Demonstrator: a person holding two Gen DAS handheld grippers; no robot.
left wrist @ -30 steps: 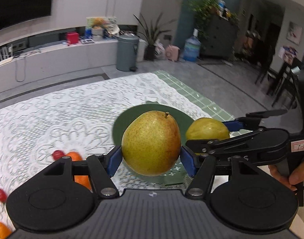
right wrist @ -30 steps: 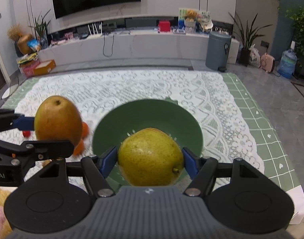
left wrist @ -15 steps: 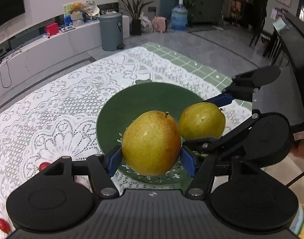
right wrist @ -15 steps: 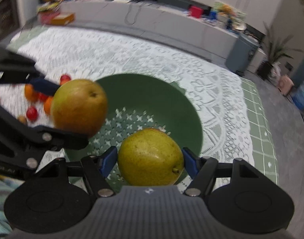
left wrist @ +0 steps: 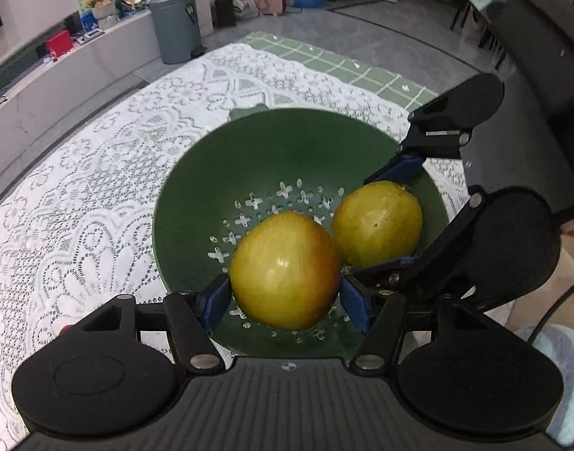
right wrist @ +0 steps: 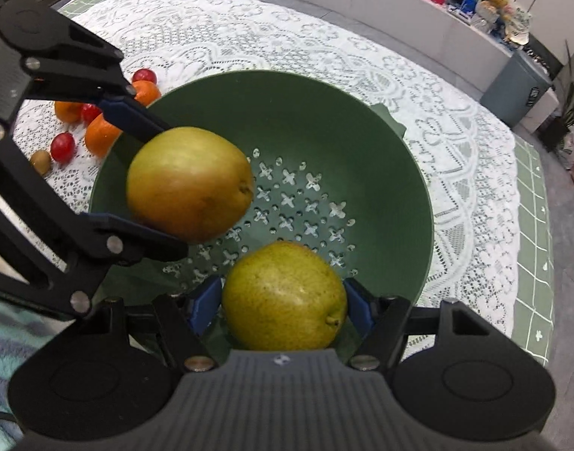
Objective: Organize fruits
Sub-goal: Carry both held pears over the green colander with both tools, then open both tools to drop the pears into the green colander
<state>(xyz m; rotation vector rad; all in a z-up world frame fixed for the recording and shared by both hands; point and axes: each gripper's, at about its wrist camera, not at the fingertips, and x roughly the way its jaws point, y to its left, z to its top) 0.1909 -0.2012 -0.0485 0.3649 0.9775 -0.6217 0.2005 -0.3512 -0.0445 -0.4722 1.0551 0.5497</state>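
We've dropped both tongs, left [left wrist: 285,297] & right [right wrist: 283,306], over the bowl [left wrist: 287,139], each w/ a pear [left wrist: 285,270] clamped — ready to release.

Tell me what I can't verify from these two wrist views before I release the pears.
- Left wrist view: whether the left gripper's pear touches the green colander floor; the pear hides its own underside.
- Right wrist view: the same for the right gripper's pear.
- Right wrist view: the small fruits on the lace cloth are partly hidden by the left gripper, so no count.
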